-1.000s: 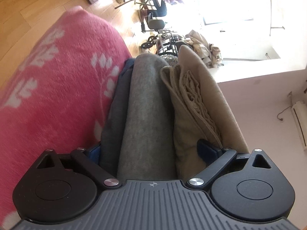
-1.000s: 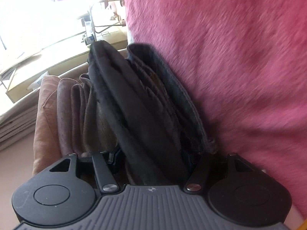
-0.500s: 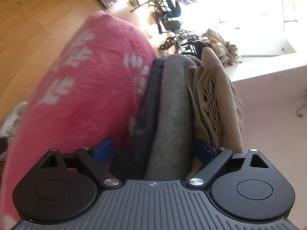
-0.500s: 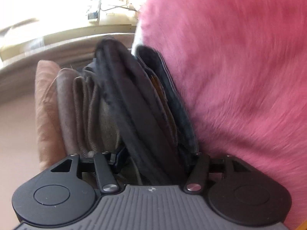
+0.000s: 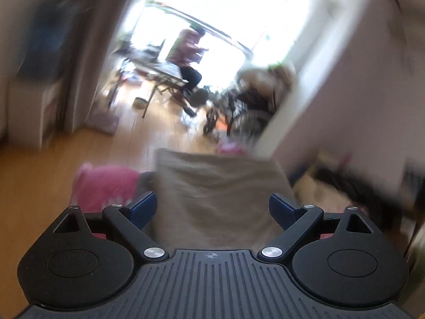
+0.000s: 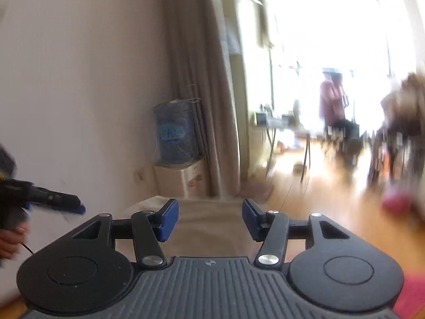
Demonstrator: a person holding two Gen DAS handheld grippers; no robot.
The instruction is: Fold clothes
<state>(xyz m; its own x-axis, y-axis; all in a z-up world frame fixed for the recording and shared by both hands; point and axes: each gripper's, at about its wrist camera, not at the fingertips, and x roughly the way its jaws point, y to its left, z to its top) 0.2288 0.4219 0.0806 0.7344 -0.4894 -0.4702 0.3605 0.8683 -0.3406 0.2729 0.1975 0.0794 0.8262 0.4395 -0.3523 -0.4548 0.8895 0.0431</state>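
Risen and rolled back to level since a second ago, on both sides; no longer wedged sideways against the pink blanket (image 5: 106, 186). At the left gripper (image 5: 212, 207): spread almost as wide as possible, gripping nothing, with the folded beige garment (image 5: 217, 186) lying below and beyond, framed between the pads. At the right gripper (image 6: 209, 218): about half spread and closing, nothing pinched, the same beige cloth showing below the gap.

Could drag or tip the folded pile if brought down again at this speed. Could snag the top layer if shut while low over it, and so undo the folds. Could also knock one claw against the other, with the left one so near at the edge of the right view.

Hard to judge through the motion blur: whether the left pads brush the cloth's edges. Hidden under the beige layer: anything beneath it. Cut off: the near end of the pile, and most of the blanket
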